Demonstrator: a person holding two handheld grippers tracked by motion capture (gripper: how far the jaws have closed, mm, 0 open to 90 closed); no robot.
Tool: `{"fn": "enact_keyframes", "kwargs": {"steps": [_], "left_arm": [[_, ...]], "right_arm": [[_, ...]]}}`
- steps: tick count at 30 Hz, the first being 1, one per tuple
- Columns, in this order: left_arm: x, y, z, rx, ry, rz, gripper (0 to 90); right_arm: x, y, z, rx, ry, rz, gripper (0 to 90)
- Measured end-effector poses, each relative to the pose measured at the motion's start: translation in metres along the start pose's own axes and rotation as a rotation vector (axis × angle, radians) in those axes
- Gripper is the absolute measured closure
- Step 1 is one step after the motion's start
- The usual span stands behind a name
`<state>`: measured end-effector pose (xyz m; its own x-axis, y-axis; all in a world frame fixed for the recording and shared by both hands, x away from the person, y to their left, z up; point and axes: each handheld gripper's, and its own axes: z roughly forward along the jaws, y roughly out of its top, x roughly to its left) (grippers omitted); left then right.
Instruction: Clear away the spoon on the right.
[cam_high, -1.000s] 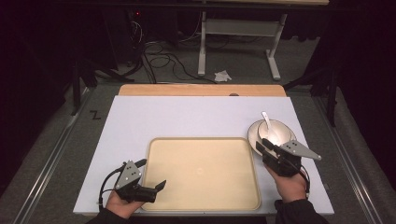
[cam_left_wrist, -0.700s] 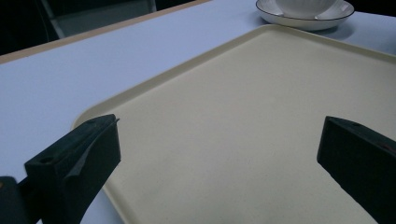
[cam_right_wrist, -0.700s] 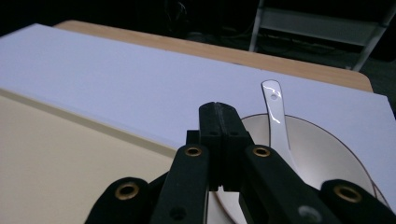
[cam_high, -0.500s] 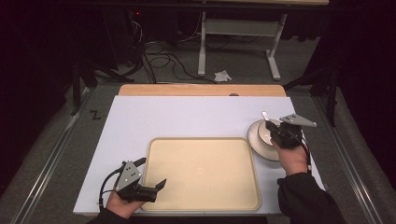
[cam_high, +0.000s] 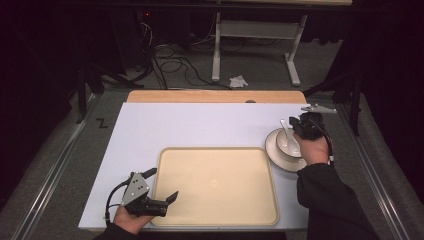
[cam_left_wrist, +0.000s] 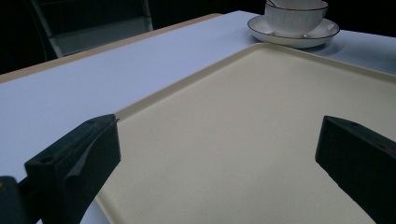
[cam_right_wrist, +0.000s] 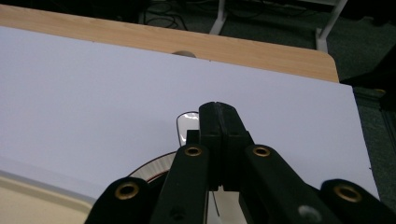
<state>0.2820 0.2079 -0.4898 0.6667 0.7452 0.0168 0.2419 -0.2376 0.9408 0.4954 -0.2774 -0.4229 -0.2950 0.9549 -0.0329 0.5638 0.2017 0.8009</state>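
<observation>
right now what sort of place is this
Probably a lab or recording workspace, not a kitchen: a white-topped table in a dark room, loose cables on the floor, and a bare desk frame behind.

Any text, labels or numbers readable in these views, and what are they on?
"Z": a dark mark on the grey floor left of the table.
No print shows on the tray, bowl, plate, spoon or either gripper.

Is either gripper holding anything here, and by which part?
The right gripper is shut on the spoon, apparently near the handle's end. The left gripper is open, holding nothing.
</observation>
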Motion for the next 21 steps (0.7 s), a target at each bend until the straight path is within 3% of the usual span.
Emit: {"fn": "enact_keyframes", "kwargs": {"steps": [3, 8, 10, 17, 21], "left_arm": [[0.0, 0.0, 0.0, -0.001, -0.001, -0.002, 0.7], [0.0, 0.0, 0.0, 0.003, -0.006, -0.011, 0.6], [0.0, 0.0, 0.001, 0.007, -0.002, -0.013, 0.2], [0.001, 0.0, 0.0, 0.001, 0.005, -0.019, 0.2], [-0.001, 0.001, 0.001, 0.004, -0.003, -0.02, 0.2]], "right_arm": [[0.0, 0.002, 0.013, 0.047, -0.039, -0.007, 90.0], [0.0, 0.0, 0.023, 0.084, -0.041, -0.002, 90.0], [0.003, 0.0, 0.024, 0.089, -0.024, 0.002, 90.0], [0.024, 0.0, 0.024, 0.111, 0.028, -0.065, 90.0], [0.033, -0.002, 0.021, 0.122, 0.059, -0.072, 90.0]]}}
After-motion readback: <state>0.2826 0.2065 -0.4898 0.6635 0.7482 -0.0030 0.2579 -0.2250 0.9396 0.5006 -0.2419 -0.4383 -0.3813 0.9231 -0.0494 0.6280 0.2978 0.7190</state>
